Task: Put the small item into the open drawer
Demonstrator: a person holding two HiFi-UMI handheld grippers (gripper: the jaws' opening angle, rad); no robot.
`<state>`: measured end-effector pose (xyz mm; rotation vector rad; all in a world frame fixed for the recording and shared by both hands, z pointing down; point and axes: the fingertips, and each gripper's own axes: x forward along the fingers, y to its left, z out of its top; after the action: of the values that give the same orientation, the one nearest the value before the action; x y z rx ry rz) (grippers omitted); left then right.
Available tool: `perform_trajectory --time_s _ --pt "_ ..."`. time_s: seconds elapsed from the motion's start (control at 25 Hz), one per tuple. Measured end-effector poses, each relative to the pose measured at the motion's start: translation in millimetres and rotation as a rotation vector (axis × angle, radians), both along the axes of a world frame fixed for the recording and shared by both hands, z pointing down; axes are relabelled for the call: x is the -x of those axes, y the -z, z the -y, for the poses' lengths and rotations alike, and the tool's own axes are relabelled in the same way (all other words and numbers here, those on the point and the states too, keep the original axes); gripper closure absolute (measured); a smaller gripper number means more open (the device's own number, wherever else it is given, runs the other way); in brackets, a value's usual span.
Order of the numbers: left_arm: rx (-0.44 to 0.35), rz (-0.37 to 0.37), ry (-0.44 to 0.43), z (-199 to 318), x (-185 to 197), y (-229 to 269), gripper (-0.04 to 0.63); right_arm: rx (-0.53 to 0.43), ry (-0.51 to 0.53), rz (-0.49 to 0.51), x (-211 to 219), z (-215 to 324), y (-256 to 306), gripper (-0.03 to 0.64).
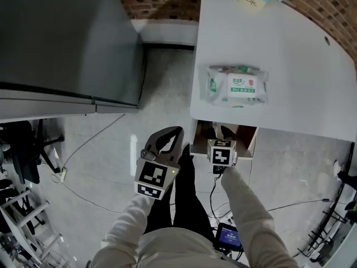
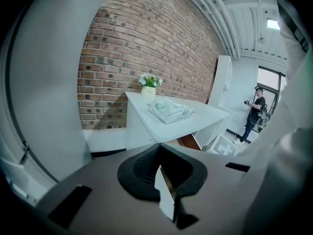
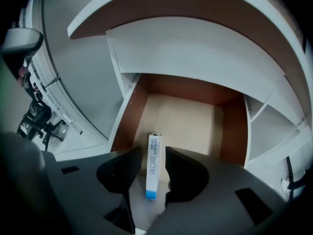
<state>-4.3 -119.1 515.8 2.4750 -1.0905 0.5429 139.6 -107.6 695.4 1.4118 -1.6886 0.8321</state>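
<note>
The placing step looks done: the small box (image 3: pixel 153 173) lies flat on the floor of the drawer (image 3: pixel 128 119), between the wide-apart jaws of the right gripper (image 3: pixel 153 153), which do not press on it. Next comes a straight lift clear. Drawer walls flank both jaws and the desk top (image 3: pixel 195 48) overhangs ahead, leaving open room behind. The left gripper (image 2: pixel 159 155) is empty, jaw tips together.
</note>
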Motion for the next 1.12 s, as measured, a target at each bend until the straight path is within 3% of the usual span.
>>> perform_trajectory --time_s 0.6,1.12 --pt "-0.028 -0.011 -0.068 -14.8 -3.1 19.2 0.578 -0.180 -0.079 0.021 -0.4 -20.8 84.3 0.559" --pt "-0.062 -0.020 -0.117 -27.0 -1.2 38.3 0.578 -0.385 -0.163 0.091 5.5 -49.8 182.6 0.589"
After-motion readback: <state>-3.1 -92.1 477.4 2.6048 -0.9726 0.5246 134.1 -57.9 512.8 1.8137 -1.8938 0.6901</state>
